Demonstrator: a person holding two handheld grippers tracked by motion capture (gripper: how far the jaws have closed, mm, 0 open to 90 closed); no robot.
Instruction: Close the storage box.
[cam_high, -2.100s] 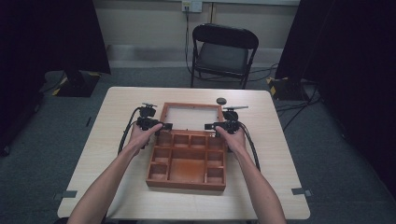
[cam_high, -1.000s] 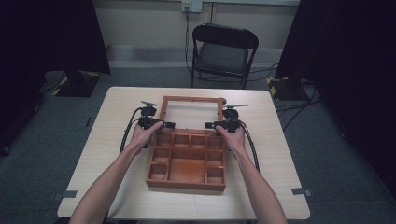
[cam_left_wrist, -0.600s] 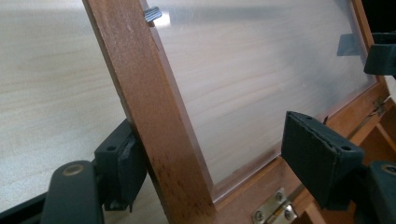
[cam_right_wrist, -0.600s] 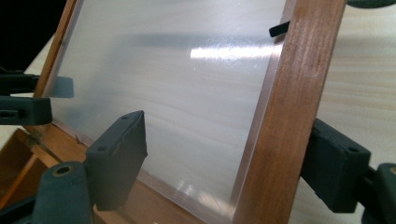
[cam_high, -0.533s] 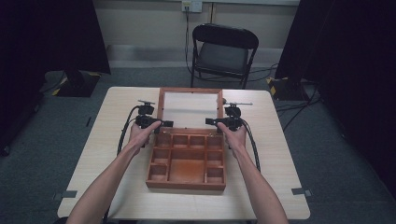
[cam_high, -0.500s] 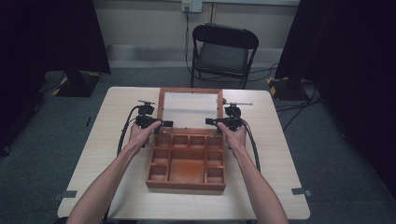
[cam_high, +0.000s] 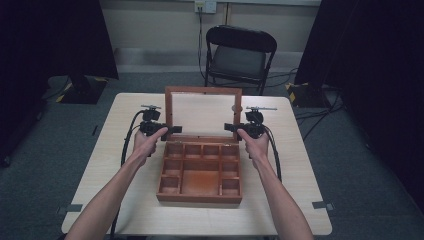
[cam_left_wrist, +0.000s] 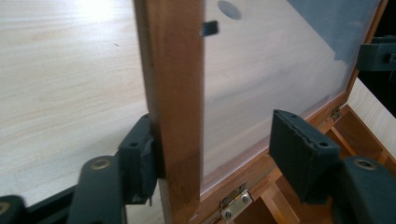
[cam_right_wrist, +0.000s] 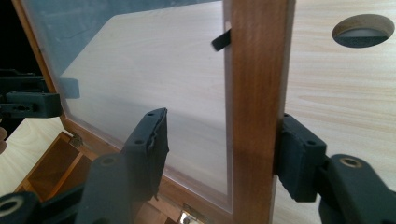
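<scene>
Standing on a pale wood-grain table (cam_high: 115, 165), a reddish-brown wooden box (cam_high: 200, 172) lies nearest the person, its base divided into compartments: a row of small cells along the back, smaller cells down each side, and one larger cell in the middle. All the compartments that can be seen look empty. The table rests on grey carpet, with tape marks near its front corners.

Two bare forearms come in from the bottom of the high view, one on each side of the box. The left gripper (cam_high: 162, 130) is at the left side rail of the raised lid (cam_high: 203, 116); in the left gripper view its jaws stand apart, one pad touching the outer face of the wooden rail (cam_left_wrist: 175, 107) and the other pad clear of it on the pane side (so it is open astride the rail rather than clamped). The right gripper (cam_high: 234, 127) mirrors this at the lid's right rail (cam_right_wrist: 257, 107): jaws parted on both sides of the wood, the outer pad just against it and the inner pad (cam_right_wrist: 148, 140) apart from the frosted pane.

The lid stands roughly upright on small metal hinges (cam_left_wrist: 236, 204) at the back edge of the base. Beyond it, the far tabletop has a round hole (cam_right_wrist: 363, 30). Farther off, a black folding chair (cam_high: 240, 57) stands by the wall, with dark curtains on either side and cables on the floor.
</scene>
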